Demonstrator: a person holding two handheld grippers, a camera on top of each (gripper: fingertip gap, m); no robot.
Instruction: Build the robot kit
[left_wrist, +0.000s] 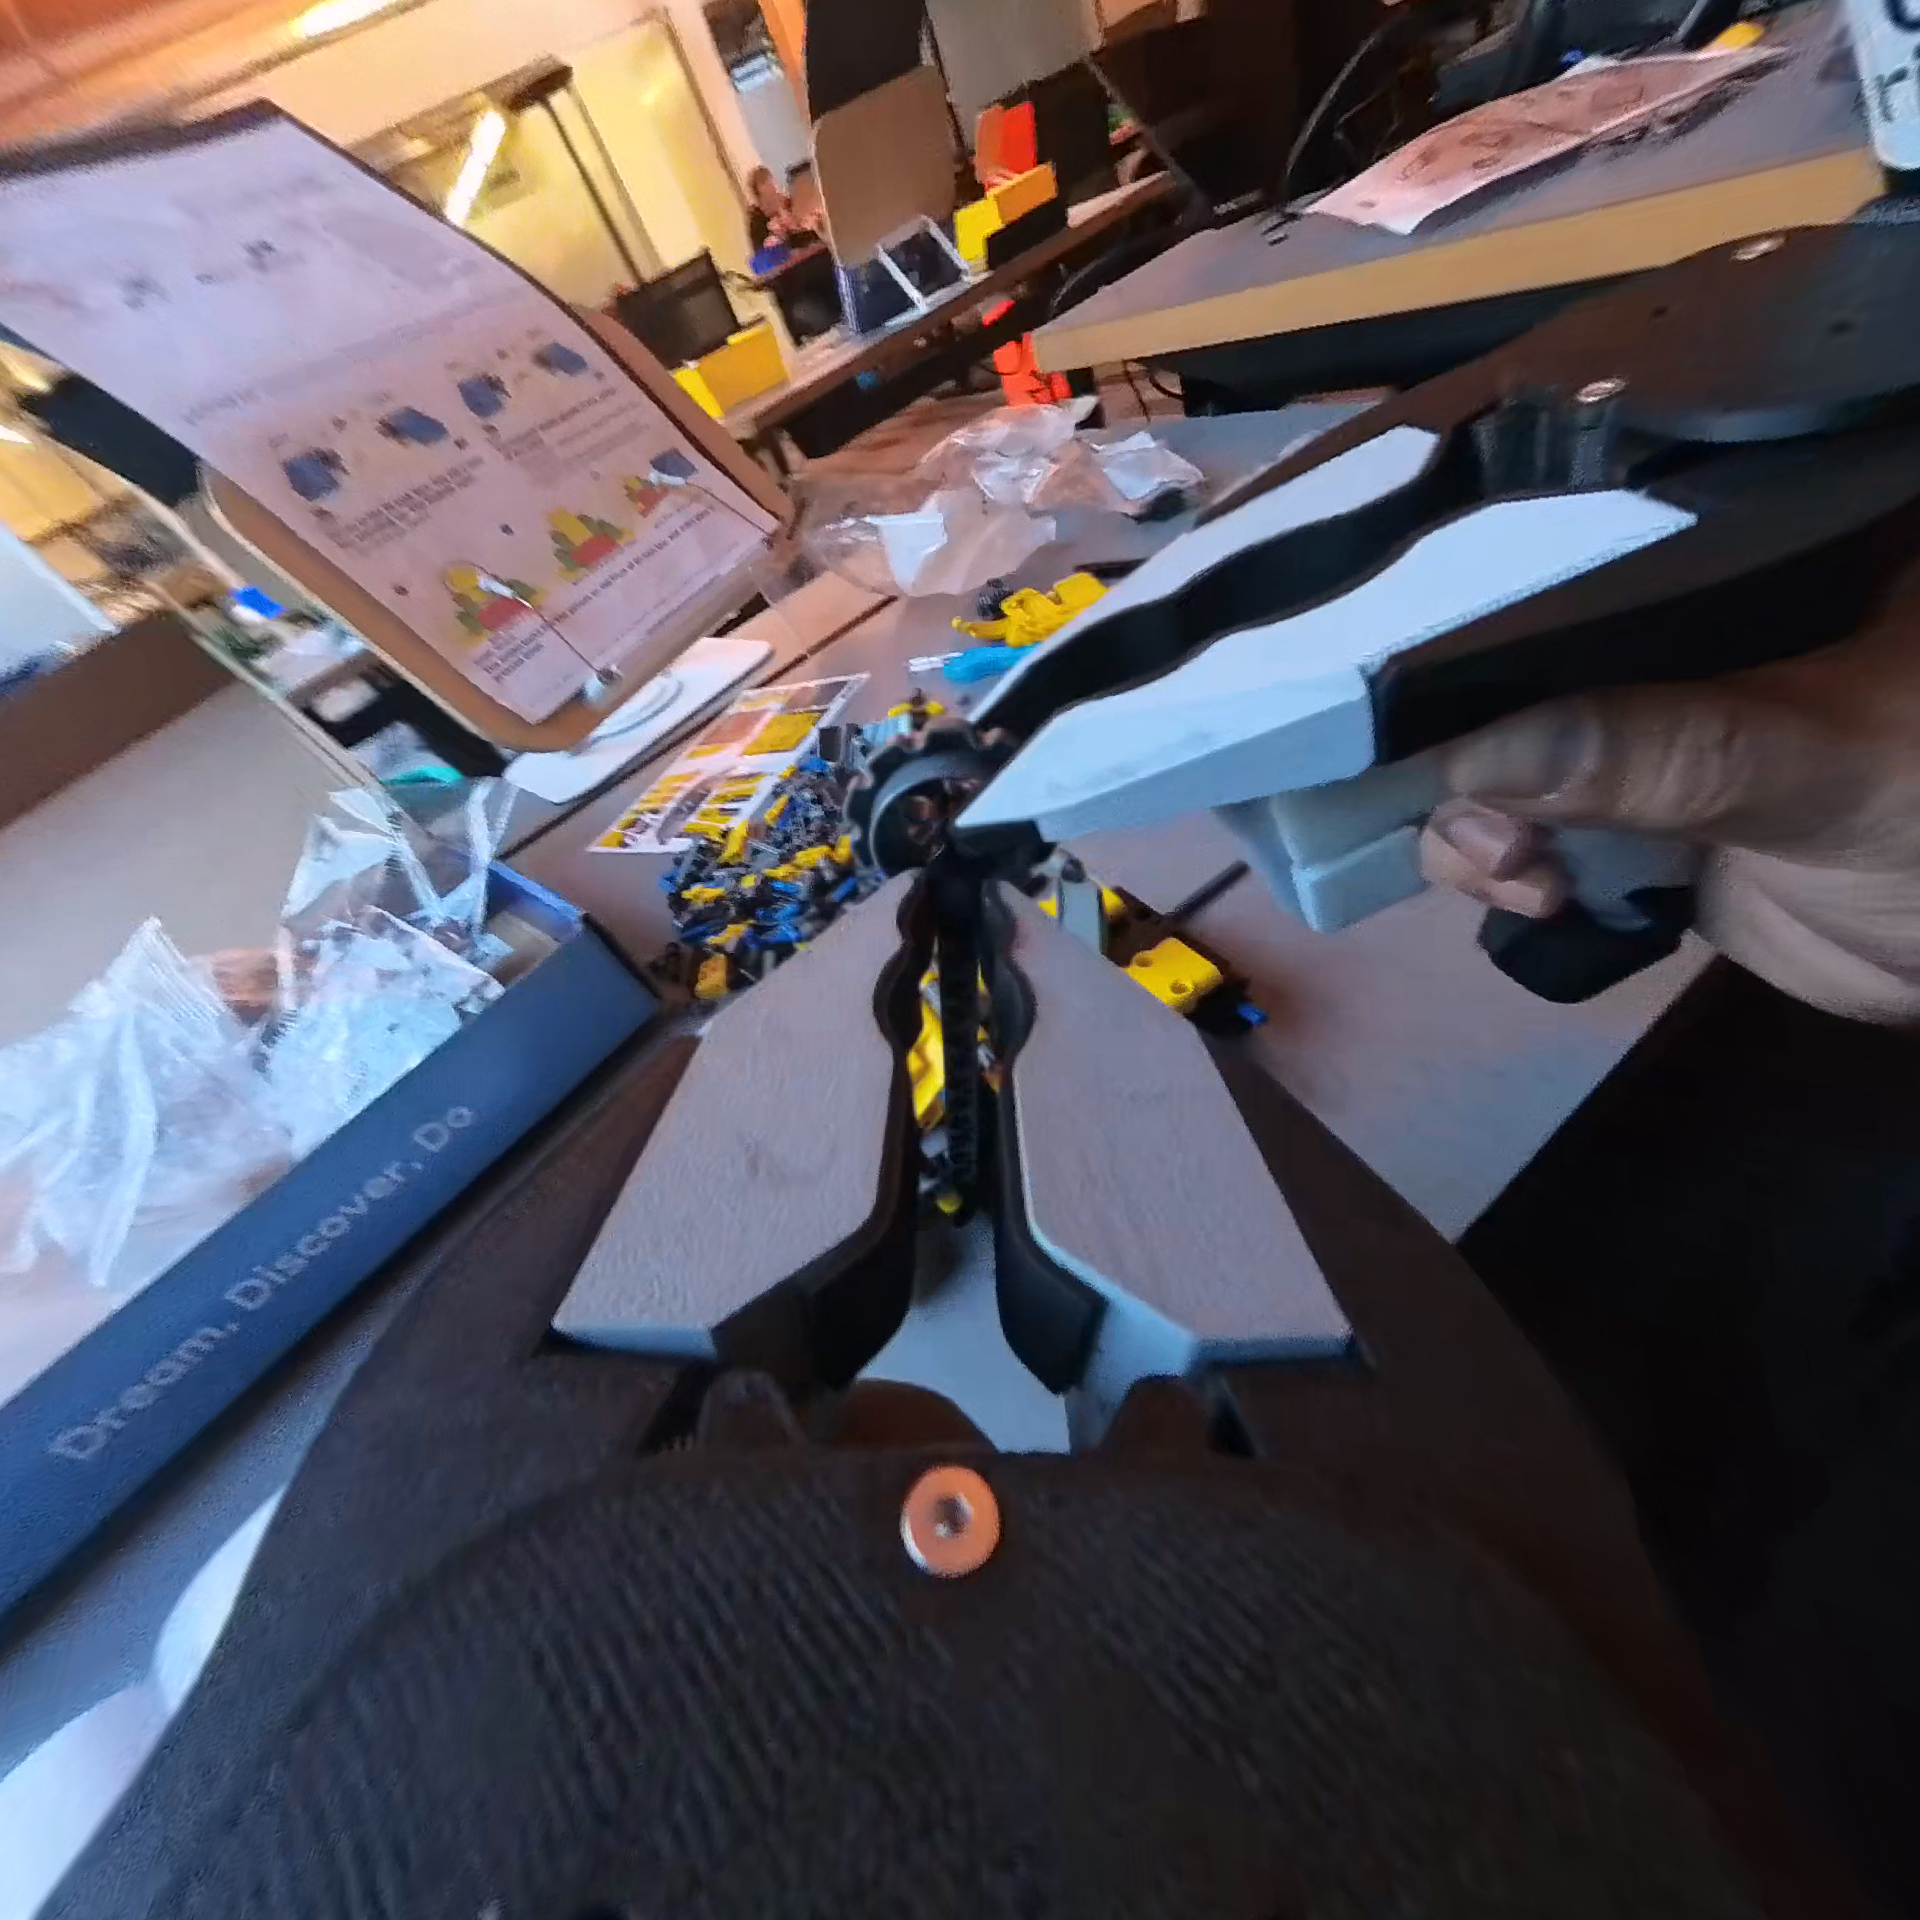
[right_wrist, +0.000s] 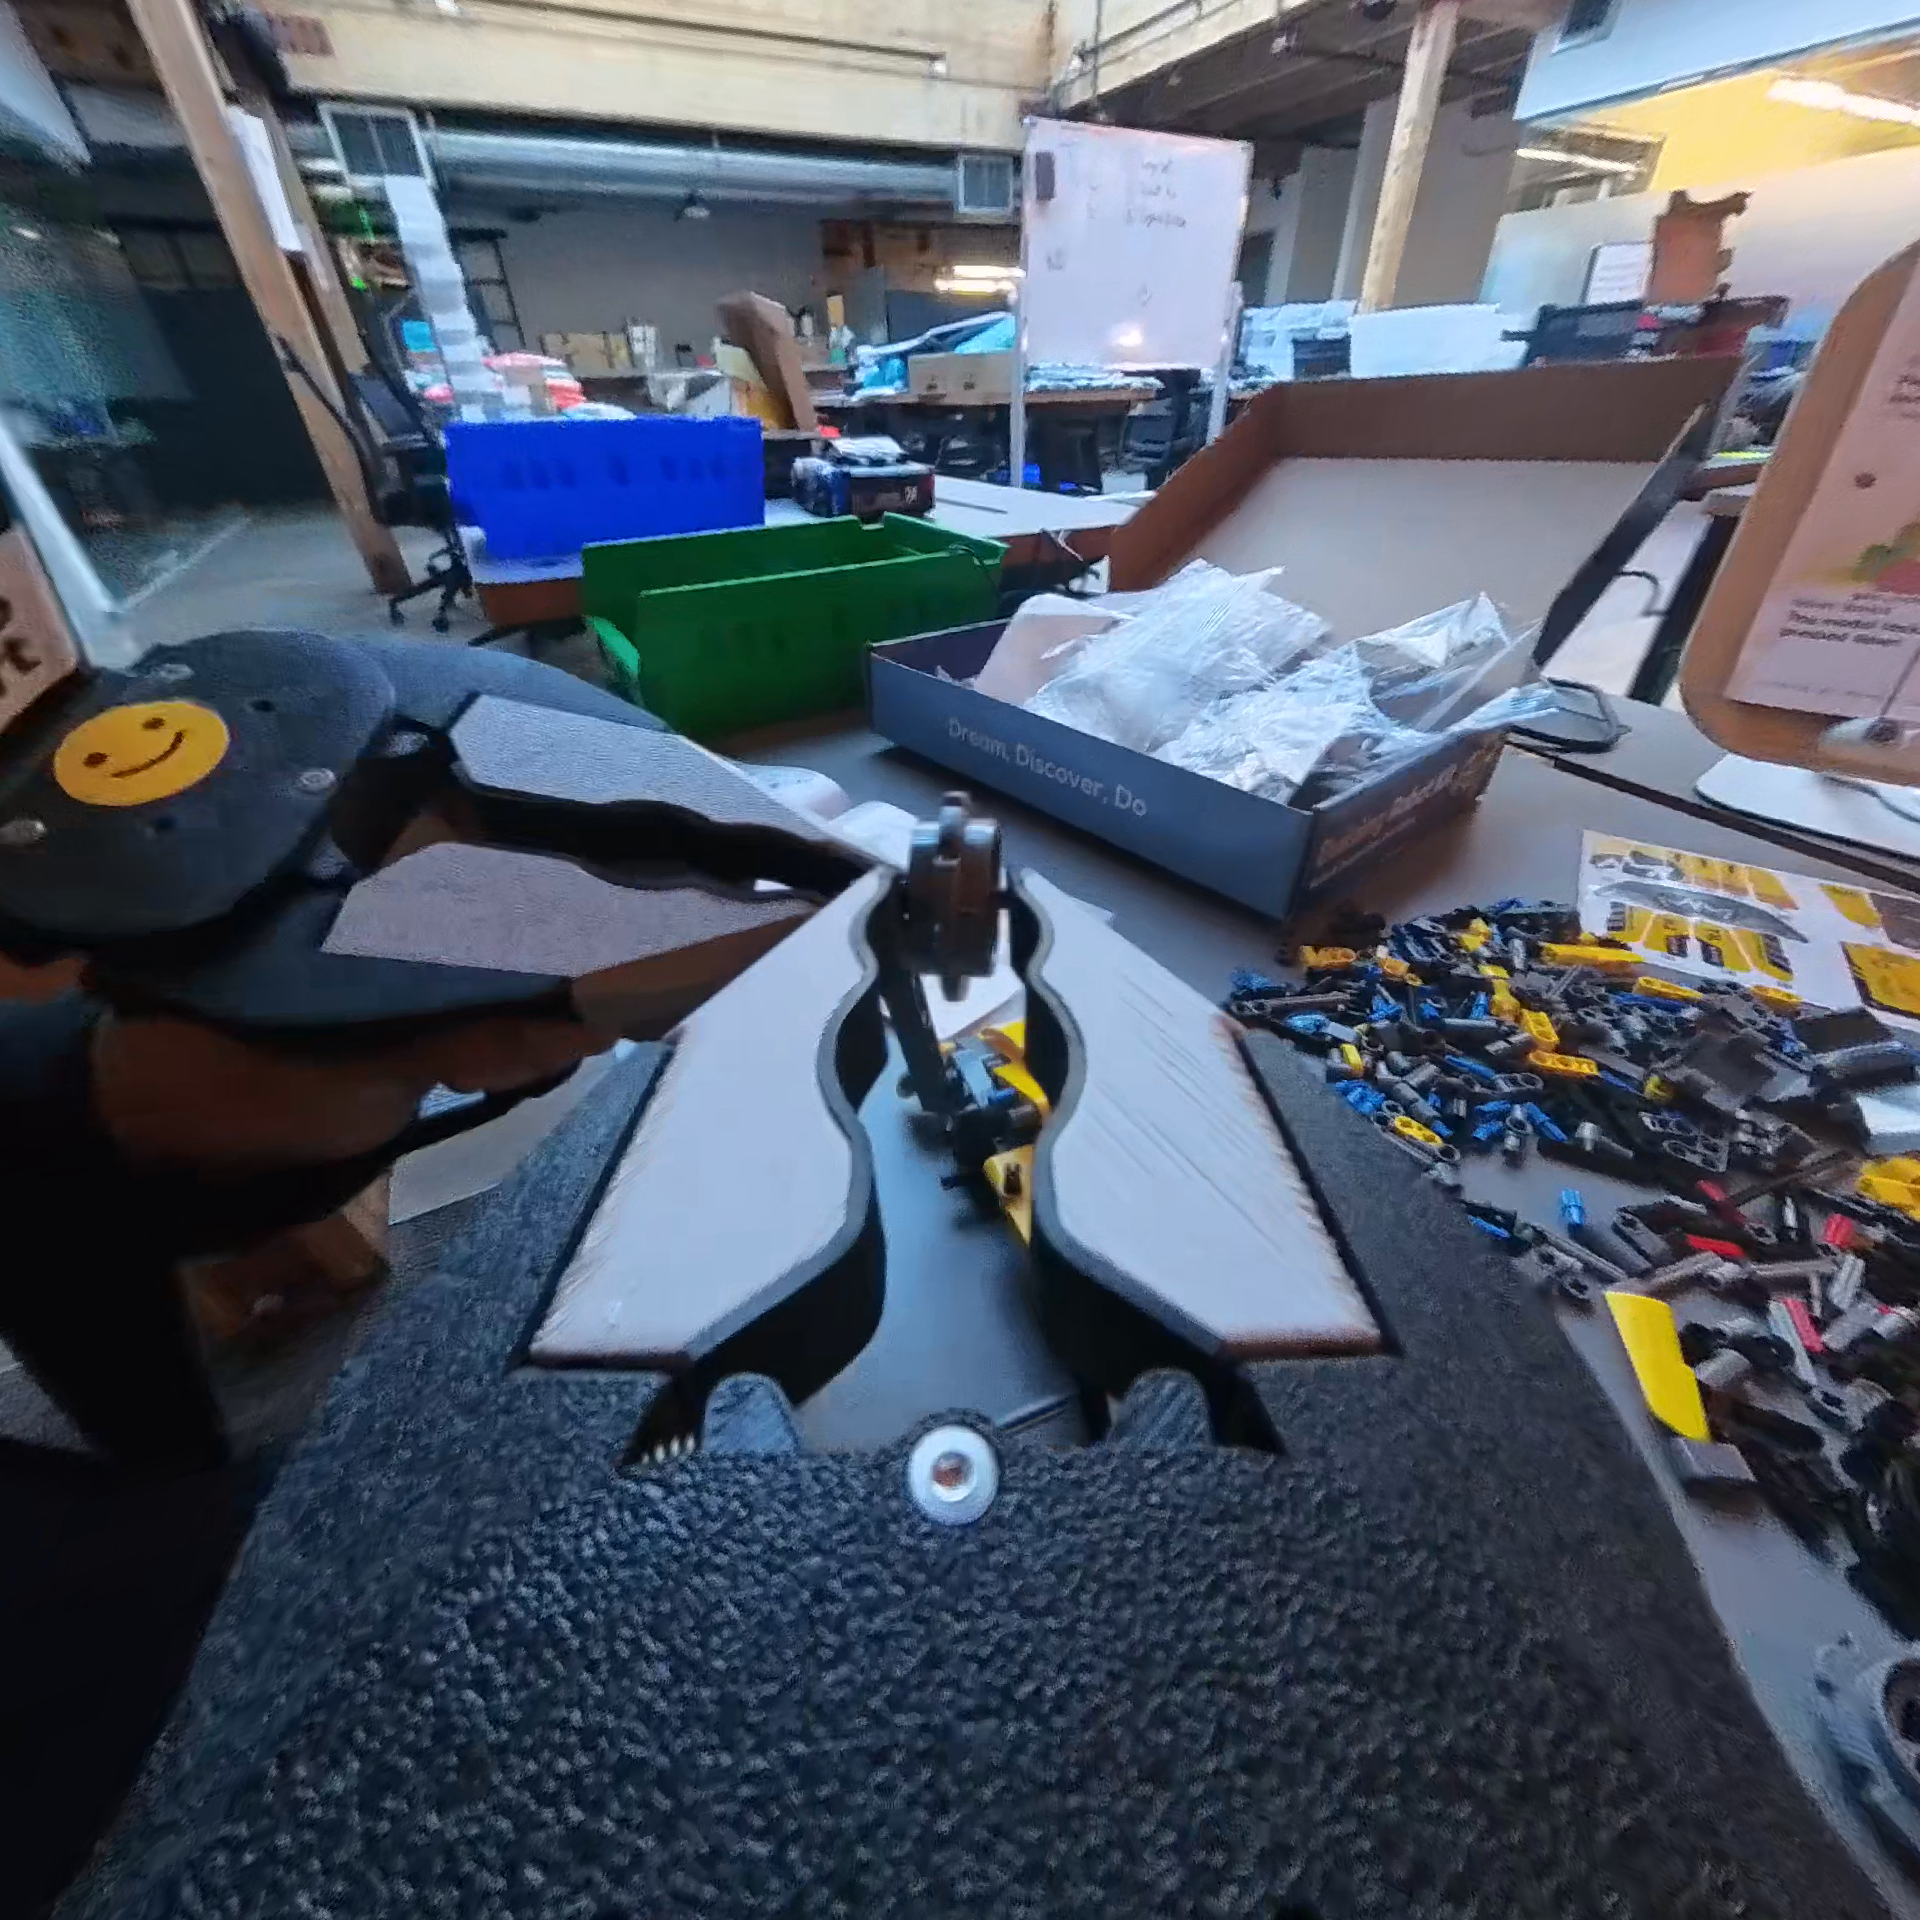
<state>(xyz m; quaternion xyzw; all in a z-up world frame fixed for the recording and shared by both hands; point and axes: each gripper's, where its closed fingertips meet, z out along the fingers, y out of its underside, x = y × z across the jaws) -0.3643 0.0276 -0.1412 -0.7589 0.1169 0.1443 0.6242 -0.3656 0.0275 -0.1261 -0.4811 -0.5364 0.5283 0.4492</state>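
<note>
A grey worktable (right_wrist: 1475, 831) carries everything here. At its far side sits an open dark-blue cardboard box (right_wrist: 1091, 800) stuffed with clear plastic bags (right_wrist: 1226, 665), and beside that a leaning instruction sheet on a stand (left_wrist: 416, 436). Nearer lies a scattered heap of small black, blue and yellow plastic building pieces (right_wrist: 1558, 1049), with a yellow printed sticker sheet (right_wrist: 1714, 914) just behind it.

Above the table the two claws meet tip to tip. The left gripper (left_wrist: 951, 904) is pinched nearly closed on a slim black toothed strip (left_wrist: 961, 1029), whose long axis runs straight out along its fingers. At the far end of that strip sits a small dark grey gear wheel (left_wrist: 920, 795), and the right gripper (right_wrist: 940, 883), coming in crosswise, has its tips closed on that wheel. A partly built yellow-and-black model (right_wrist: 997, 1101) lies on the table directly below both.
</note>
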